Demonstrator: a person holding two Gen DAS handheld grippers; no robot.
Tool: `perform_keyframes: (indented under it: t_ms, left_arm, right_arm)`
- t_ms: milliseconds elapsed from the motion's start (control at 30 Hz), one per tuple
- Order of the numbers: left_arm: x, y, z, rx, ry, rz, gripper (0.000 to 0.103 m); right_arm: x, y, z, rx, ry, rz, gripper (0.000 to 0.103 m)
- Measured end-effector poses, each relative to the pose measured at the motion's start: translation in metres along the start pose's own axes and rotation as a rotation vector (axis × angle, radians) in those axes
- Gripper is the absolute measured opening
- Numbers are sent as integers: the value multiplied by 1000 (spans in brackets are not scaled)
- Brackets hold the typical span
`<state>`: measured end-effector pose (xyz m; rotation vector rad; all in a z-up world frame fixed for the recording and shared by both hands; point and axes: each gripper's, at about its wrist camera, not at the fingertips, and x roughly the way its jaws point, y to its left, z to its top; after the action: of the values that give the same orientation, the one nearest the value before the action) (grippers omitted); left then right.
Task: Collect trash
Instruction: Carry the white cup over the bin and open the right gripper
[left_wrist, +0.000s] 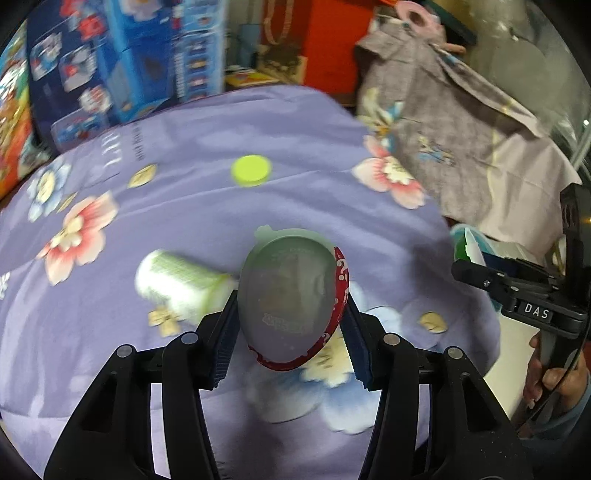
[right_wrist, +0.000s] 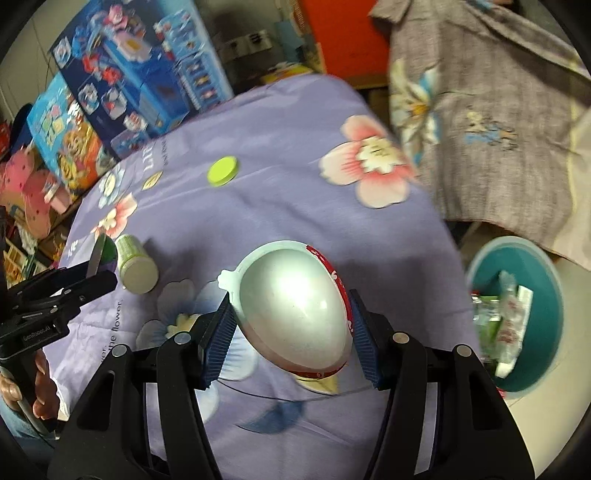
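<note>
Two egg halves, one clamped in my left gripper (left_wrist: 288, 314), one (right_wrist: 295, 310) in my right gripper (right_wrist: 291, 325). I judge either smooth shell could squirt from the pads before reaching the bin (right_wrist: 550, 280).

Setting: a lived-in home room, likely a child's. Boxed toy sets (right_wrist: 140, 74) are standing stacked along the wall; a purple flowered cloth (right_wrist: 280, 192) is covering the table; a grey embroidered garment (right_wrist: 480, 110) is hanging beside it; a teal bin (right_wrist: 546, 295) is sitting nearby.
</note>
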<state>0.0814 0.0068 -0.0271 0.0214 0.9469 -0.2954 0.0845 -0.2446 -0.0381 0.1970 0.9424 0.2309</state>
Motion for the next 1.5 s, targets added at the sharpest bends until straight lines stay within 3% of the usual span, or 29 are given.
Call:
perform_keyframes:
  t_ms: [533, 767, 1133, 1500]
  left_arm:
    - [32, -129, 28, 199, 35, -114, 53]
    - [58, -198, 41, 321, 64, -172, 53]
    - [108, -285, 45, 447, 152, -258, 53]
    - [151, -323, 41, 486, 233, -288, 53]
  right_arm:
    - [-56, -115, -8, 166, -117, -76, 56]
    - [-85, -181, -15, 279, -167, -158, 56]
    - [-86, -253, -39, 416, -138, -205, 57]
    - [-65, -278, -41, 460, -92, -196, 57]
